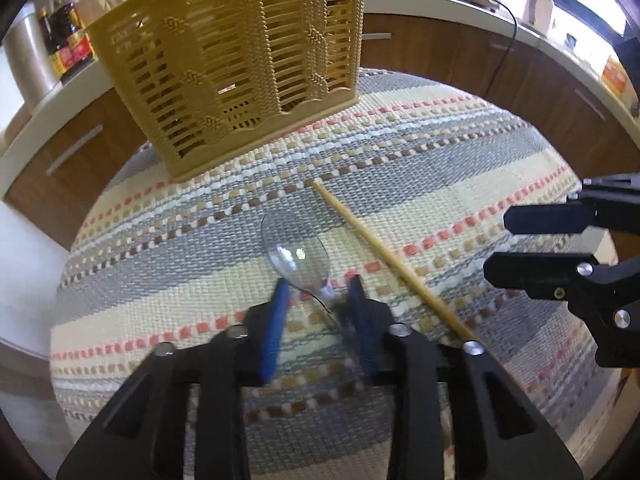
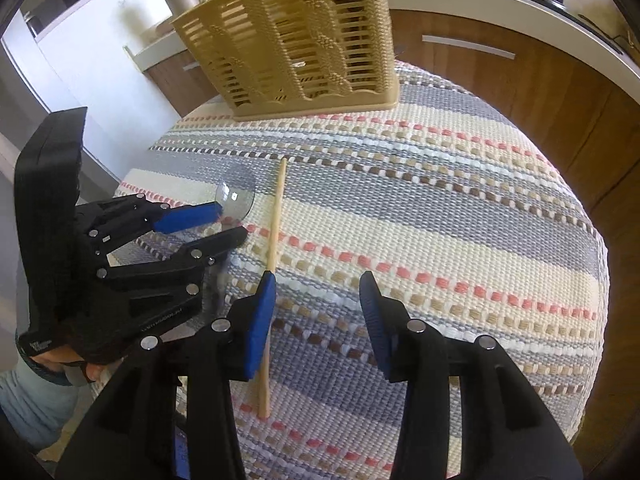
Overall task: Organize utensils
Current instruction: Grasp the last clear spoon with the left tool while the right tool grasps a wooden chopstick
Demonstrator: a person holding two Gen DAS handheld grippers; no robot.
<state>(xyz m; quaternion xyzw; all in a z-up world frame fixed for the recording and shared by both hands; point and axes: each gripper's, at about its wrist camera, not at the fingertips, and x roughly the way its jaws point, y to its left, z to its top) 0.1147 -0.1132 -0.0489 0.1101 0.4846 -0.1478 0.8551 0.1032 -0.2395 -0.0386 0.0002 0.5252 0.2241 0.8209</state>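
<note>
- From my left wrist view, my left gripper (image 1: pixel 318 292) had its jaws drawn narrow on either side of the neck of the clear plastic spoon (image 1: pixel 295 254), which lay on the striped mat (image 1: pixel 460 184) covering the desk. I could not tell whether the pads truly pressed on it. That thin, slick handle could have slipped or twisted out if I lifted on a poor bite.
- In the same view the wooden chopstick (image 1: pixel 384 256) lay just beside the spoon; a drifting finger might have knocked it askew.
- From my right wrist view, my right gripper (image 2: pixel 318 292) stood with jaws partly apart and empty, the chopstick running past the left pad rather than centred between them. Closing there could have pushed it aside instead of pinching it.
- The tan basket (image 2: pixel 288 52) stood at the mat's far edge; both hands heading for it together risked a collision, since my grippers were already close.
</note>
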